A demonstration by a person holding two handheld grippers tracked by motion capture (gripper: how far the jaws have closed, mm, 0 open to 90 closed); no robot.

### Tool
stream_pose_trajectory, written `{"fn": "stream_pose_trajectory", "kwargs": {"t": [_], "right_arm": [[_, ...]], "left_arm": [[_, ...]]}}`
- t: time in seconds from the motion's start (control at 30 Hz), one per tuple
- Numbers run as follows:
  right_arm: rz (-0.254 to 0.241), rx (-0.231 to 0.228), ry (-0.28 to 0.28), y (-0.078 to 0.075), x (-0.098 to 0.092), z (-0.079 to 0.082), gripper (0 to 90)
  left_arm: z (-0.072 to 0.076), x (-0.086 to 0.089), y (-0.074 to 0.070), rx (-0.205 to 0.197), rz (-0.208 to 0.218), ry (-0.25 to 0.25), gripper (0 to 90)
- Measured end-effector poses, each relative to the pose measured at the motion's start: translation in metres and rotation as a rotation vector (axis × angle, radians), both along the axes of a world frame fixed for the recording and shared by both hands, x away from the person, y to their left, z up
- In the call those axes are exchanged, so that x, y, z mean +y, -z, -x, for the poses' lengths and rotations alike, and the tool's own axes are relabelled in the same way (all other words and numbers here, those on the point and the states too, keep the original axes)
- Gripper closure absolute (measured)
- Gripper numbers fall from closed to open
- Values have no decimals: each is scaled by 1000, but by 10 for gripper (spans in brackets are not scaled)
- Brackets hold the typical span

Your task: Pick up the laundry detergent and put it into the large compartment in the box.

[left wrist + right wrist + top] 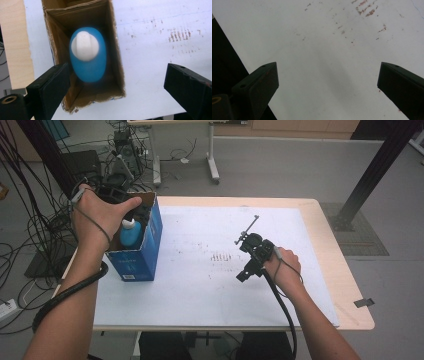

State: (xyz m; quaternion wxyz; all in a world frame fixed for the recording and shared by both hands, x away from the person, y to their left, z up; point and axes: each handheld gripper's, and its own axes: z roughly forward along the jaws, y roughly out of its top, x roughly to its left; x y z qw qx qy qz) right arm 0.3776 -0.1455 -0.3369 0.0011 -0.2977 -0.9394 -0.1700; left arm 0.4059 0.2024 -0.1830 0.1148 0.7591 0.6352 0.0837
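Note:
A blue cardboard box [134,262] stands open-topped at the table's left side. Inside it a blue bottle [131,232] with a white cap stands upright. A hand holds my left gripper [114,195] right over the box mouth. In the left gripper view the bottle [88,65] looks blurred inside the brown box walls [113,50], and my left gripper [116,72] is wide open and holds nothing. My right gripper [245,262] hovers over the white sheet [200,285] right of centre. In its own view the right gripper [328,72] is open over the stained sheet [324,50].
The wooden table [325,245] carries the white sheet with brown marks [220,257] near its middle. A strip of black tape [363,302] sits at the right edge. Cables and equipment [120,150] crowd the floor behind and left. A black post [370,175] rises at back right.

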Motion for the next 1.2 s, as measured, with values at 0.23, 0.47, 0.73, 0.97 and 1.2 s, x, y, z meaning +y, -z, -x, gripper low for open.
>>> {"fn": "stream_pose_trajectory", "kwargs": {"t": [0.23,0.47,0.73,0.97,1.2], "right_arm": [[4,-1,-5,-3,1,0,33],[7,-4,-3,-5,2,-1,33],[6,-2,-8,-3,1,-1,33],[3,1,2,-3,-1,0,33],[4,1,3,-2,-2,0,34]], "left_arm": [[7,-16,-14,-7,-29,67,58],[11,-35,-26,-1,-26,126,57],[15,-63,-29,-3,-26,230,58],[20,-84,-28,0,-7,320,61],[24,-103,-21,22,-5,382,59]]}}
